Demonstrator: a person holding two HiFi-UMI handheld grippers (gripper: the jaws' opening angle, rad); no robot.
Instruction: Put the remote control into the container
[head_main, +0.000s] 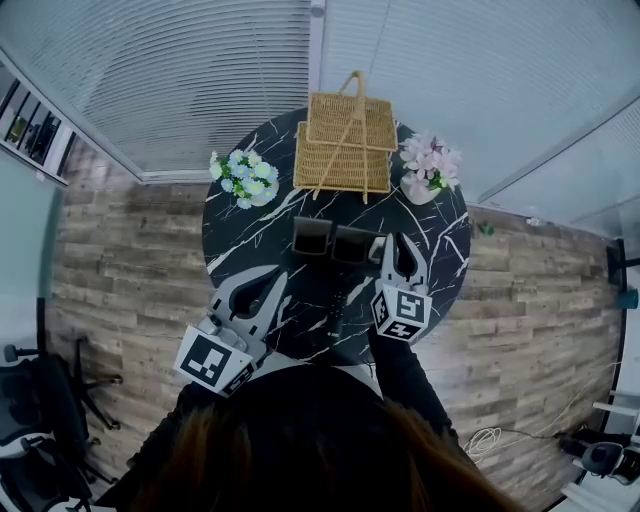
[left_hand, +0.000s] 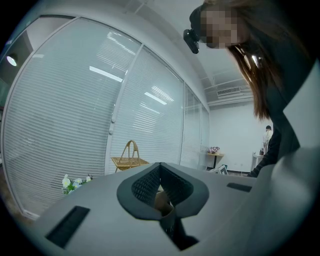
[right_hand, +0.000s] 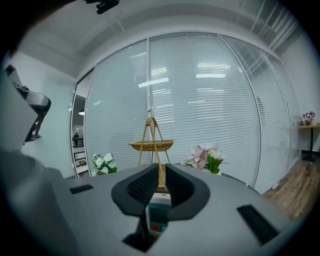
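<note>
A white remote control (right_hand: 159, 212) with a teal screen and a red button sits between the jaws of my right gripper (right_hand: 161, 167), which is shut on it. In the head view the right gripper (head_main: 390, 243) points at the right end of two black open containers (head_main: 333, 241) in the middle of the round black marble table (head_main: 445, 250); the remote is hidden there. My left gripper (head_main: 283, 274) hovers over the table's front left, its jaws (left_hand: 160, 165) shut with nothing between them.
A wicker basket (head_main: 345, 140) with a tall handle stands at the table's back. White and blue flowers (head_main: 243, 178) stand at the back left and pink flowers (head_main: 430, 165) at the back right. Glass walls with blinds stand behind, over a wood floor.
</note>
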